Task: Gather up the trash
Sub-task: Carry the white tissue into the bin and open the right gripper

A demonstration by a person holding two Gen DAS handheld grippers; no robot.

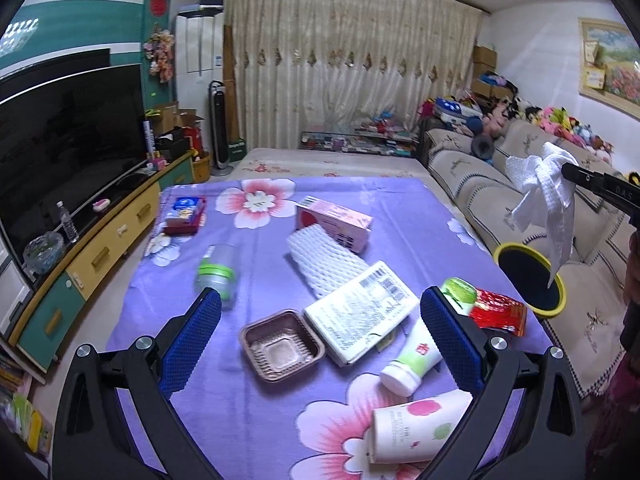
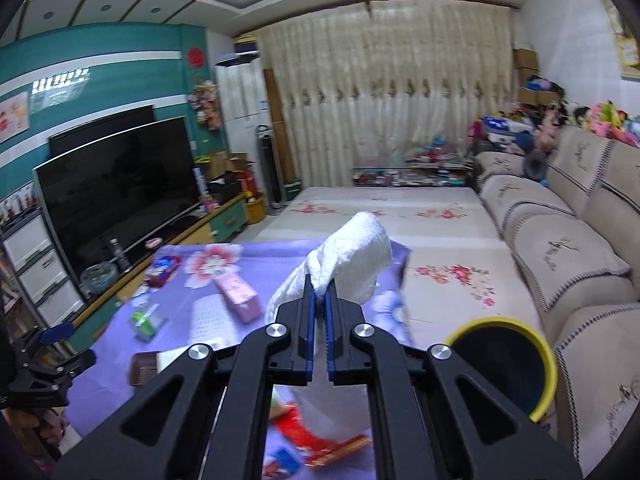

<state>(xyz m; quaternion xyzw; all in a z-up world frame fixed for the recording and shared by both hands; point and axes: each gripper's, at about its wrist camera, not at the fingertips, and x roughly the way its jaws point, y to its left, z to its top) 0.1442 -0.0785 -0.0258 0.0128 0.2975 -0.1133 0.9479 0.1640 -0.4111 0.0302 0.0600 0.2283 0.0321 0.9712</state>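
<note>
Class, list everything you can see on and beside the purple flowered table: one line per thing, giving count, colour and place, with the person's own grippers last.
tissue: one, white, held above the table's right edge
bin: one, yellow rim, dark inside, beside the table's right edge
foam net sleeve: one, white, table centre
pink box: one, behind the sleeve
flat white packet: one, centre, front
brown tray: one, empty, left of the packet
tubes: two, white with green or pink print, front right
red wrapper: one, right edge
clear cup: one, green band, left
blue-red pack: one, far left corner
left gripper: open, empty
right gripper: shut on tissue
</note>
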